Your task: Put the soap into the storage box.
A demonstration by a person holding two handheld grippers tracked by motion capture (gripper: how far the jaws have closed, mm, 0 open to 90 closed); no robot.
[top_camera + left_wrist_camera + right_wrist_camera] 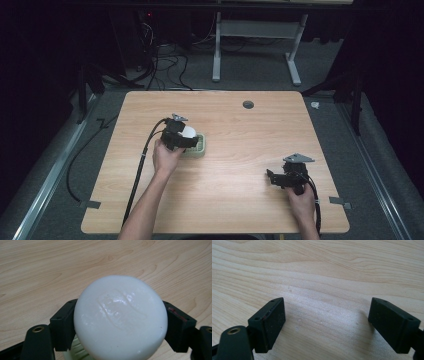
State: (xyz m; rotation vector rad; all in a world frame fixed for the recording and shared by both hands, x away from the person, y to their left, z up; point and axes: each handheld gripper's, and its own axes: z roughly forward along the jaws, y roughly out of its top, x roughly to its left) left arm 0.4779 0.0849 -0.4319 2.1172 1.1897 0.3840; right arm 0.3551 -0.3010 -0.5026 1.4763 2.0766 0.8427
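Clamped in the left claw point(120, 322), the glossy round white soap bar point(120, 320) could slip and miss the pale green ridged plastic dish point(197, 146) just beneath, while the right claw point(327, 325) gapes idle.

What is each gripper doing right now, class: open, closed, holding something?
Left gripper: closed on the round white soap bar.
Right gripper: open, holding nothing.

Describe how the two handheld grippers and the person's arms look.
Both the left gripper and the right gripper are black, each with two blocky rectangular jaws carrying small screw holes. A grey three-cornered plate tops each. A black cable trails from each toward the person. The forearms are bare, with no sleeves visible.
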